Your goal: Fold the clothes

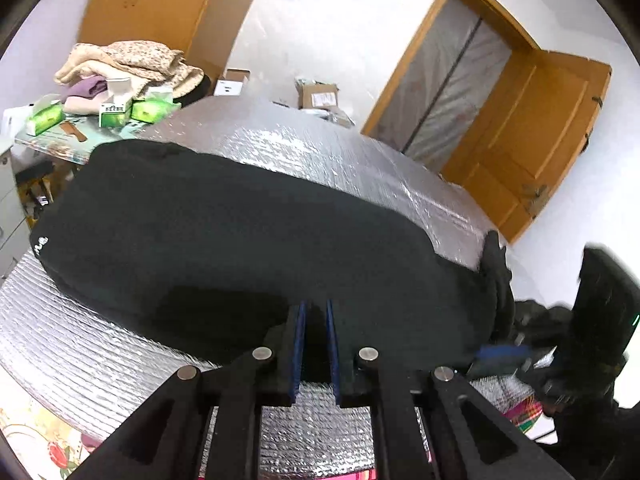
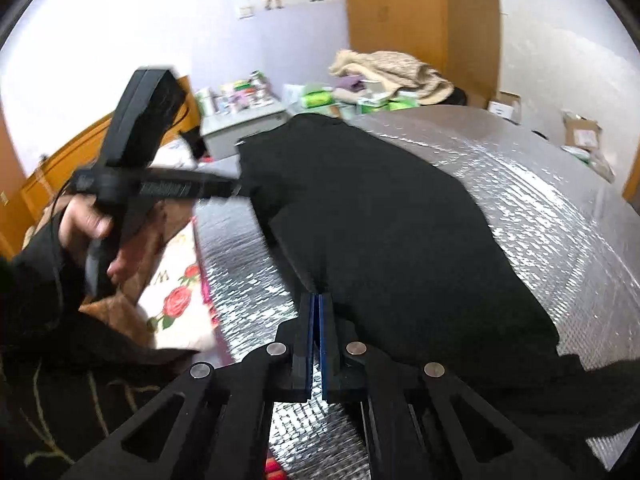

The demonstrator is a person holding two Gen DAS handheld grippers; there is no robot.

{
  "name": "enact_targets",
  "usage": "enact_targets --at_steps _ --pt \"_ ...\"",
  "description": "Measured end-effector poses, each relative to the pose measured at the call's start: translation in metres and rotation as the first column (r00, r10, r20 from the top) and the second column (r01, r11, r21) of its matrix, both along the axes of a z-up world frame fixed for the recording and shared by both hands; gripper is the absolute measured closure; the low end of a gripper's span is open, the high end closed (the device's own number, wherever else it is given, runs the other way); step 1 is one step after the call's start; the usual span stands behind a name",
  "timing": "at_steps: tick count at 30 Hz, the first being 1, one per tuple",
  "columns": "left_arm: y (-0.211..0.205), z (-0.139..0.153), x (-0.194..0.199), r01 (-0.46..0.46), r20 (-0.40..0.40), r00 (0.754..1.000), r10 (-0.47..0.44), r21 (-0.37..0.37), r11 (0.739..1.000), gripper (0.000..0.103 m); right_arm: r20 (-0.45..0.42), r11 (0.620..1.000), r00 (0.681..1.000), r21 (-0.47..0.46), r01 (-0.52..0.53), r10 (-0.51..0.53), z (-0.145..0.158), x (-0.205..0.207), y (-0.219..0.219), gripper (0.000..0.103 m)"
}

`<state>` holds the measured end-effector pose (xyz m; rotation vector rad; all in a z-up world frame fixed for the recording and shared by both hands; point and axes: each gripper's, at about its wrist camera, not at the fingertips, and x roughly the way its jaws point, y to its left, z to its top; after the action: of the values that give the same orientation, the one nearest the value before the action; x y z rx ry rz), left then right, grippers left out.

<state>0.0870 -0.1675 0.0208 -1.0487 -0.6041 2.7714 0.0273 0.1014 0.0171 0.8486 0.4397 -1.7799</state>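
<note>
1. Right gripper [image 2: 319,300]: blue pads pressed together, no gap showing. The tips sit at the near hem of the black garment [image 2: 380,220]. Can't tell from its own view if any cloth is pinched. Risk: if it closed beside the hem, a lift brings up nothing and the fold fails.
2. Left gripper [image 1: 316,306]: fingers a narrow slit apart, tips over the garment's near edge. Dark fabric shows in the gap, but I can't tell whether the pads press it. Risk: a loose hold lets the hem slip out mid-lift, so one side trails and the fold goes crooked.
3. Garment: black, matte, soft knit-looking, thick, lying mostly flat in a long rounded slab. A small white mark [image 1: 40,243] sits at its far-left end; a bunched bit [image 1: 496,264] sticks up at the right edge. Risk: that lump gets folded inside → bulge.
4. Under it: silver foil mat [image 1: 360,160], quilted and shiny, prob. slick, on what looks like a bed; floral sheet [image 2: 176,300] shows at the side. Risk: the whole garment slides on the foil when pulled instead of folding over.
5. The person's hand [image 2: 92,224] holds the left gripper's handle, blurred.
6. Far: beige clothes pile [image 1: 128,60], green tissue packs [image 1: 44,118], cardboard boxes [image 1: 320,98], wooden door [image 1: 532,136]. All well apart from the work.
</note>
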Motion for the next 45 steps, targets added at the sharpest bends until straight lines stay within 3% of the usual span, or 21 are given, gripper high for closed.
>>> enact_targets --at_steps 5,7,9,10,13,15,18,21,27,30,35,38,42,45 --pt "0.007 -0.004 -0.013 0.032 0.013 0.999 -0.032 0.001 0.999 0.093 0.071 0.998 0.997 0.054 0.011 -0.015 -0.022 -0.01 -0.001 0.1" --pt "0.011 -0.005 -0.022 0.042 0.016 0.999 -0.043 0.003 0.999 0.093 0.075 0.999 0.996 0.017 0.035 -0.037 -0.012 -0.017 0.004 0.094" --pt "0.014 -0.003 -0.031 0.041 0.004 0.999 -0.041 0.002 0.999 0.093 0.09 0.995 0.993 -0.06 0.083 -0.077 0.003 -0.029 0.011 0.08" --pt "0.015 -0.002 -0.036 0.04 -0.003 0.999 -0.04 0.001 0.999 0.093 0.107 0.987 0.988 -0.106 0.119 -0.107 0.011 -0.038 0.015 0.078" --pt "0.015 -0.006 -0.049 0.031 0.002 1.0 -0.031 0.015 0.999 0.093 0.166 0.939 0.954 -0.198 0.28 -0.249 0.029 -0.077 0.028 0.077" --pt "0.013 -0.013 -0.057 0.025 0.024 0.999 -0.026 0.021 0.999 0.093 0.226 0.894 0.913 -0.223 0.387 -0.339 0.031 -0.11 0.036 0.077" --pt "0.009 -0.029 -0.064 0.02 0.073 0.997 -0.022 0.036 0.999 0.093 0.286 0.868 0.866 -0.17 0.467 -0.41 0.017 -0.145 0.034 0.076" --pt "0.004 -0.035 -0.061 0.02 0.066 0.997 -0.025 0.068 0.998 0.093 0.341 0.887 0.85 -0.085 0.454 -0.402 -0.006 -0.164 0.02 0.075" --pt "0.001 -0.039 -0.061 0.024 0.051 0.998 -0.029 0.089 0.996 0.093 0.314 0.965 0.923 -0.067 0.254 -0.222 -0.016 -0.127 -0.011 0.075" --pt "-0.002 -0.039 -0.063 0.025 0.047 0.998 -0.03 0.099 0.995 0.093 0.326 0.972 0.923 -0.044 0.23 -0.204 -0.022 -0.119 -0.017 0.075" --pt "-0.003 -0.041 -0.062 0.025 0.036 0.999 -0.029 0.107 0.994 0.093 0.366 0.97 0.915 -0.101 0.221 -0.171 -0.009 -0.13 -0.009 0.075" --pt "-0.003 -0.042 -0.061 0.025 0.032 0.999 -0.029 0.113 0.993 0.093 0.415 0.953 0.885 -0.118 0.28 -0.209 -0.006 -0.146 -0.008 0.075" --pt "-0.003 -0.044 -0.062 0.025 0.026 0.999 -0.028 0.122 0.992 0.093 0.541 0.886 0.784 -0.142 0.442 -0.304 -0.011 -0.184 0.01 0.075" --pt "-0.003 -0.044 -0.061 0.028 0.023 0.999 -0.031 0.121 0.992 0.093 0.56 0.891 0.766 -0.104 0.443 -0.316 -0.019 -0.193 0.003 0.075"
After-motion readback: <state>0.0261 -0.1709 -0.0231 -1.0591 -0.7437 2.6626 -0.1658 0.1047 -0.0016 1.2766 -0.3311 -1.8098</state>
